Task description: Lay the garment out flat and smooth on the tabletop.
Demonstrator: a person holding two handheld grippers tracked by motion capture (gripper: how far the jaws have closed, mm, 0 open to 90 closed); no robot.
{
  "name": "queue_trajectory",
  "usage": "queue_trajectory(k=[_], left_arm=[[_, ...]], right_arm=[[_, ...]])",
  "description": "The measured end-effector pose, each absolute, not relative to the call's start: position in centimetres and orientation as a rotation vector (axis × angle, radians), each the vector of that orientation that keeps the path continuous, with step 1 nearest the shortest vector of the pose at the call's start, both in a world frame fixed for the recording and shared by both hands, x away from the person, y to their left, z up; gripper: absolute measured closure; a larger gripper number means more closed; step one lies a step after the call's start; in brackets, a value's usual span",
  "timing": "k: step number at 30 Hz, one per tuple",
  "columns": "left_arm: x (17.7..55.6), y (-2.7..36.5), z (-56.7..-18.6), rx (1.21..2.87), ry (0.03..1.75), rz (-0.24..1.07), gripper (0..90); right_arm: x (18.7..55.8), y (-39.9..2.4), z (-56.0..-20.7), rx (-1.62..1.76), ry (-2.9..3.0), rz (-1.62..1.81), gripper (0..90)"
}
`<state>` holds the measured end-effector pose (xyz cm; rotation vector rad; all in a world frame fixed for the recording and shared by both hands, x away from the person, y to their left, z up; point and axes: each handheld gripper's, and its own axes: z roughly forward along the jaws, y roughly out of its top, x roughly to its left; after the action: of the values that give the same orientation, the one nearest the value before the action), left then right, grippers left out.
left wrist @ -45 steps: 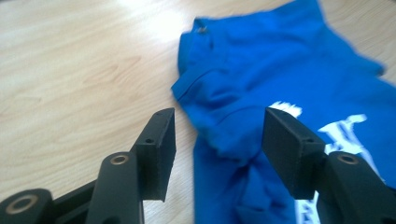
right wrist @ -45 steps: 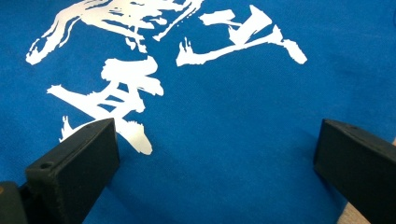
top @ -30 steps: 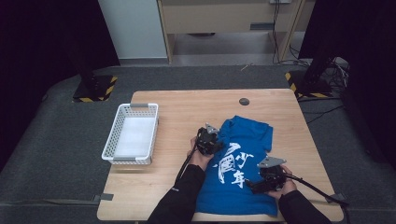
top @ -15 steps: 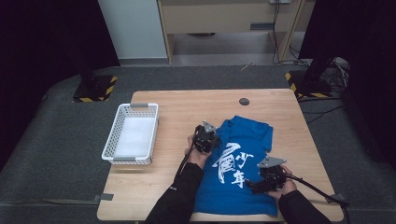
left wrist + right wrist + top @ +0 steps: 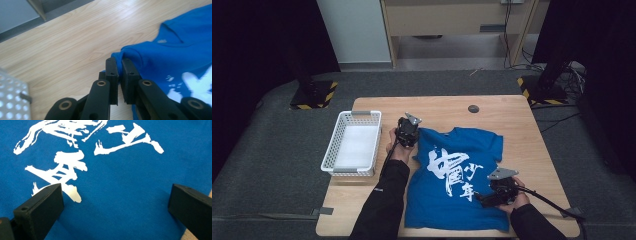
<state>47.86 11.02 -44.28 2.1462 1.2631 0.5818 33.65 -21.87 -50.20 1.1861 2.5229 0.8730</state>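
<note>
1. Fingers [image 5: 111, 72] of our left gripper [image 5: 120, 65] are pressed together on a fold of the blue T-shirt [image 5: 175, 55]; they were just closing, and the cloth is pinched between them.
2. From the high view we see this left gripper [image 5: 408, 131] at the shirt's left sleeve corner, near the white plastic basket [image 5: 353, 116].
3. Our right gripper [image 5: 116, 195] has its fingers [image 5: 41, 205] wide apart, holding nothing, above the shirt's white brush-style print [image 5: 65, 167].
4. From above, the right gripper [image 5: 497, 192] sits at the lower right part of the T-shirt [image 5: 457, 175].
5. We see the shirt lying spread on the wooden table [image 5: 522, 130], print facing up, right of the basket.
</note>
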Motion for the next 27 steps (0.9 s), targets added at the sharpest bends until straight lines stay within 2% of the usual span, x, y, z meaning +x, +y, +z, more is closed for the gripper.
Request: queue_trajectory(k=[4,6,10,19,21,27], left_arm=[[48.4,11.1,-45.6,2.223,1.284,0.637,82.3],[48.7,11.0,-46.4,2.235,1.294,0.647,77.3],[48.7,11.2,-47.4,2.193,1.308,0.601,64.9],[48.0,14.0,-48.4,2.087,1.341,0.516,49.5],[47.9,14.3,-48.6,2.088,1.327,0.513,47.0],[47.7,14.1,-49.8,2.117,1.295,0.530,47.3]], right_arm=[[33.7,-21.9,-50.2,1.187,2.523,0.873,0.4],[33.7,-21.9,-50.2,1.186,2.523,0.872,0.4],[33.7,-21.9,-50.2,1.186,2.523,0.873,0.4],[33.7,-21.9,-50.2,1.187,2.522,0.872,0.4],[33.7,-21.9,-50.2,1.187,2.522,0.872,0.4],[33.6,-21.9,-50.2,1.188,2.521,0.873,0.4]])
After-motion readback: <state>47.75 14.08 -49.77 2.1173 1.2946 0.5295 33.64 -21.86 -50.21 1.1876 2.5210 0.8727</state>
